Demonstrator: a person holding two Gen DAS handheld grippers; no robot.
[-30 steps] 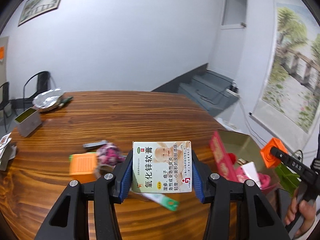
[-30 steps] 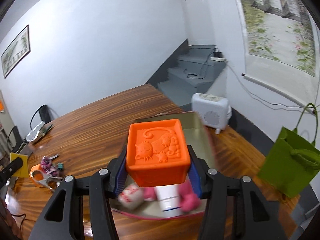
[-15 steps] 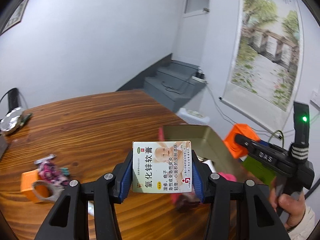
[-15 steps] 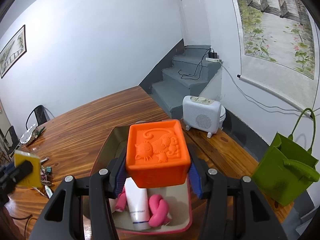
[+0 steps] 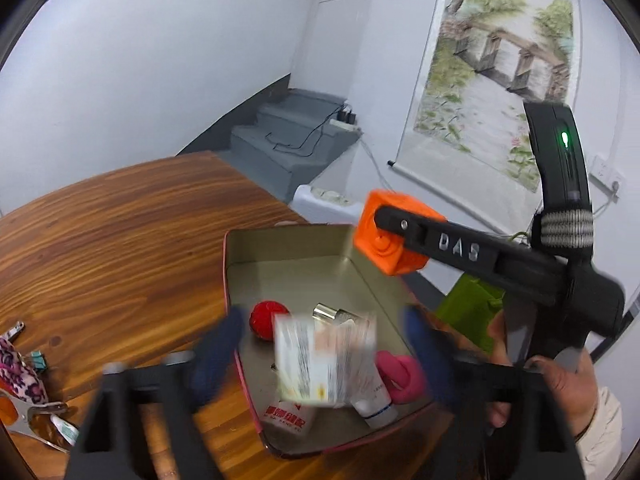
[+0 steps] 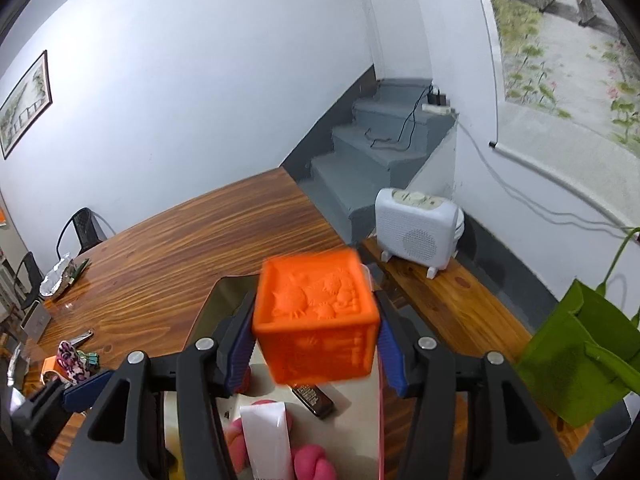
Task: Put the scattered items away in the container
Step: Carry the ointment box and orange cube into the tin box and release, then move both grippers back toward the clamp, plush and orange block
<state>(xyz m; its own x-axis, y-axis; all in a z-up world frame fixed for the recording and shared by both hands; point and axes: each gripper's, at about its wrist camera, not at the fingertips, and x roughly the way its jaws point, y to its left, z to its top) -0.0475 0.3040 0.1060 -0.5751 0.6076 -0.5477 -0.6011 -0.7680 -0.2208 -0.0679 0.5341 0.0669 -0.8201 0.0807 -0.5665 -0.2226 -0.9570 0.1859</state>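
An open metal tin (image 5: 288, 248) with a pink rim lies on the wooden table. Inside are a red ball (image 5: 266, 318), a pink knot (image 5: 400, 372), a white tube (image 5: 374, 400) and a small packet (image 5: 286, 420). My left gripper (image 5: 320, 332) hovers over the tin with its jaws opening. The white ointment box (image 5: 324, 360) is a blur between them, free of both pads. My right gripper (image 6: 316, 340) is above the tin's far right corner, jaws opening. The orange cube (image 6: 316, 320) is tipped, blurred and loose between its pads.
A patterned pouch (image 5: 14, 368), binder clips (image 5: 38, 360) and a nail clipper (image 5: 12, 328) lie on the table left of the tin. Right of the table are a green bag (image 6: 576, 360) and a white heater (image 6: 416, 228). A hand (image 5: 560, 380) holds the right gripper.
Both grippers travelled right and now hang over the tin. The left jaws spread and let the ointment box go. The orange cube tipped forward between the right pads.
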